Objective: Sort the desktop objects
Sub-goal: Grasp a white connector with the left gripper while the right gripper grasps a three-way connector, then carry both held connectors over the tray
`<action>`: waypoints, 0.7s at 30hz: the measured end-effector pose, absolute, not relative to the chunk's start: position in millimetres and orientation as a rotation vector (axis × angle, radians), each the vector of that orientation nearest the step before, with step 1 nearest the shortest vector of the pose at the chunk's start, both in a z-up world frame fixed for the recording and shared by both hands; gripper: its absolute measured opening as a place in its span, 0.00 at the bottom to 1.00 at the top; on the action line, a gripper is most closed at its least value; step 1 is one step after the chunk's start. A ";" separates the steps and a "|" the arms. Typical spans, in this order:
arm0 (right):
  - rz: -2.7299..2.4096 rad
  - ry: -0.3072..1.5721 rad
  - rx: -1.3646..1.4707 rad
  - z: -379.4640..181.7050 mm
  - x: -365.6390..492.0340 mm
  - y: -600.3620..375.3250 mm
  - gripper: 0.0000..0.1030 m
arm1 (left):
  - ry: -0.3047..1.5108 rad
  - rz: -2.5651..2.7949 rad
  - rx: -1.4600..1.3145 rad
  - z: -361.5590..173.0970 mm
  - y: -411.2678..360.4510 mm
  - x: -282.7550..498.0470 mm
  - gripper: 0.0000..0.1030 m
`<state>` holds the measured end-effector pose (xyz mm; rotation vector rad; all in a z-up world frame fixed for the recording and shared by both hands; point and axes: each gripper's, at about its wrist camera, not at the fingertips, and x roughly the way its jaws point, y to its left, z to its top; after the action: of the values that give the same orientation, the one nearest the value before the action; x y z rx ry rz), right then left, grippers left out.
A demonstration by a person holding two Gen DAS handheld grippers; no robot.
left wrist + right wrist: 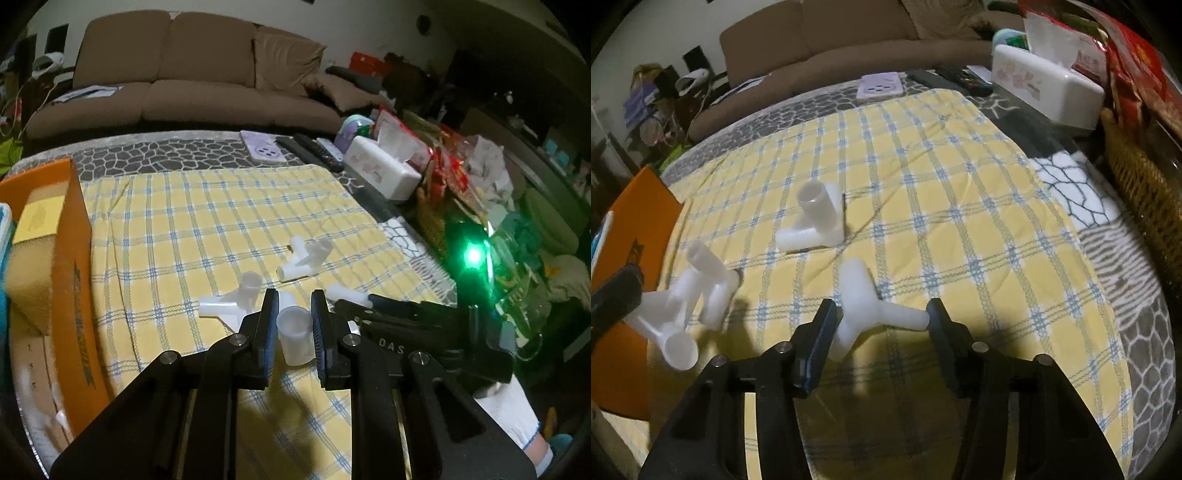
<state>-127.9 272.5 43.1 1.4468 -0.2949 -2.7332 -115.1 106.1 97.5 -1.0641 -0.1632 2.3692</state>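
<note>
1. Connectors are my job here: white plastic three-way pipe fittings scattered on the yellow checked cloth (960, 184). My left gripper (294, 325) pinches one fitting (294, 341) by a tube end, jaws pressed against its sides, and it looks lifted clear of the cloth.
2. My right gripper (882, 332) straddles another fitting (864, 306) that lies flat; the jaws are partly spread, one pad near the hub and the other at the tip of a side arm. I cannot tell whether they press yet.
3. To do this well, I judge I should shift the right jaws onto a single tube, as the left has done, because a grip across splayed arms may twist out.
4. I should carry the left fitting high enough to clear the loose fitting (236, 299) below it, heading, I guess, for the orange box (70, 266).
5. Only the left view shows the box's open inside and the right gripper's gloved hand (513, 417).
6. Only the right view shows the held fitting's whole branching shape.
7. The farther fitting (816, 218) stands with one tube upright.
</note>
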 end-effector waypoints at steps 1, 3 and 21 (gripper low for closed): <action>-2.726 -0.316 1.441 43.6 -127.6 273.2 0.47 | -0.170 2.366 -1.064 100.8 104.0 -113.5 0.16; -2.700 -0.372 1.427 46.1 -126.8 274.6 0.47 | -0.194 2.368 -1.061 110.8 97.0 -111.3 0.16; -2.483 -0.467 1.073 147.0 -106.9 186.1 0.47 | -0.315 2.574 -1.002 171.4 -34.6 -74.9 0.16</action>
<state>-106.9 186.1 147.0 1.0734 -0.4667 -2.4829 -74.9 -34.6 171.4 -1.0016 -0.3153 2.5737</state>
